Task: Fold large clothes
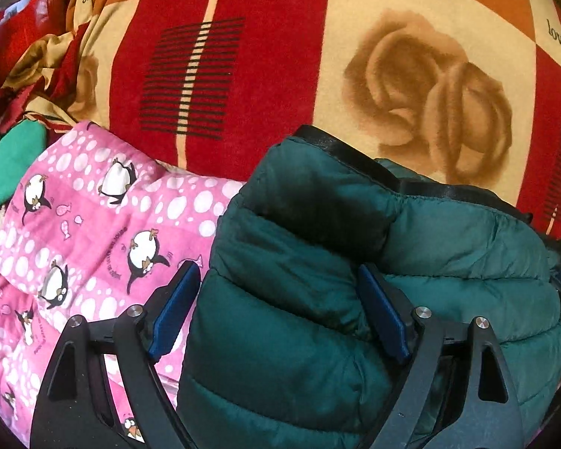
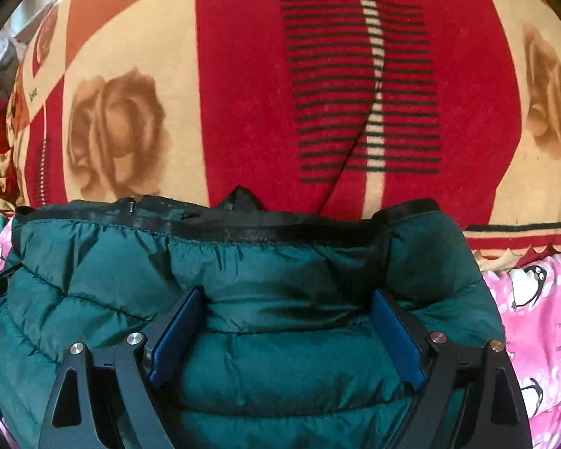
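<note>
The green puffer jacket lies bunched on the bed, over a pink penguin quilt that spreads to about nine o'clock of it in the left view, with the red and cream rose blanket beyond at twelve o'clock. Its black-trimmed edge runs across the far side.

The left claw stands wide open over the jacket's near left side, and its pads are not pressing the cloth. The right claw is also spread wide, with a padded roll between its fingers but not pinched.

The jacket looks light, soft and springy, with a slick shell likely to slide. A firm bite on the stitched trim or a seam should hold best.

No containers are in view.
</note>
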A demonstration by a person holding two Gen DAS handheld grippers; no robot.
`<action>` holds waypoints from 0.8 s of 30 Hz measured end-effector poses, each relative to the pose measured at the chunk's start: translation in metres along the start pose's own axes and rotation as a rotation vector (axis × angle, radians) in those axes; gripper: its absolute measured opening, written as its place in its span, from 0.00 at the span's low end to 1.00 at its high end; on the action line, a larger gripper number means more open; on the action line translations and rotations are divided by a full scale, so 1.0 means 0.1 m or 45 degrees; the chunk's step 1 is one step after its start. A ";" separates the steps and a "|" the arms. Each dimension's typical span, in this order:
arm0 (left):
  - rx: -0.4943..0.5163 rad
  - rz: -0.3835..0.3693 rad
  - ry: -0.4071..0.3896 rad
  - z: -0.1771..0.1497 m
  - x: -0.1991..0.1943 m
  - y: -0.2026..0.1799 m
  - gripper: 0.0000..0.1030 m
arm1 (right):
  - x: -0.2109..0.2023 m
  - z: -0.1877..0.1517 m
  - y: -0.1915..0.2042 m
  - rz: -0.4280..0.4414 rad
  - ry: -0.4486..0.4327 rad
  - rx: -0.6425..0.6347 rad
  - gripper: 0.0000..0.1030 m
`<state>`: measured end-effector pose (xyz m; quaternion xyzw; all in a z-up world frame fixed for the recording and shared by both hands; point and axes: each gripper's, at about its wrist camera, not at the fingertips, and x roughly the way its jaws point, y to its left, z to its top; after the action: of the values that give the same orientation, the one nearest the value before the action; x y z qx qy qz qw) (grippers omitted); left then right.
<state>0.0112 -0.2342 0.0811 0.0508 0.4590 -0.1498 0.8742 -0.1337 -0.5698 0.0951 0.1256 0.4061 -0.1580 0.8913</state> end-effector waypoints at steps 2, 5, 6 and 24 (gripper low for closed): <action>0.007 0.004 -0.003 -0.01 0.00 -0.01 0.84 | -0.06 -0.01 -0.01 0.005 -0.006 -0.002 0.86; 0.007 0.002 -0.002 -0.01 0.00 0.00 0.84 | -0.29 -0.03 -0.10 0.048 -0.043 0.064 0.86; 0.005 0.000 0.000 0.00 0.00 0.01 0.84 | -0.37 -0.04 -0.12 0.078 -0.065 0.091 0.86; -0.028 0.012 -0.099 -0.13 -0.31 0.03 0.85 | -0.59 -0.31 -0.41 0.000 -0.102 0.189 0.86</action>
<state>-0.0146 -0.2215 0.0990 0.0374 0.4262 -0.1423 0.8926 -0.2077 -0.5859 0.1167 0.1849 0.3571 -0.1928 0.8951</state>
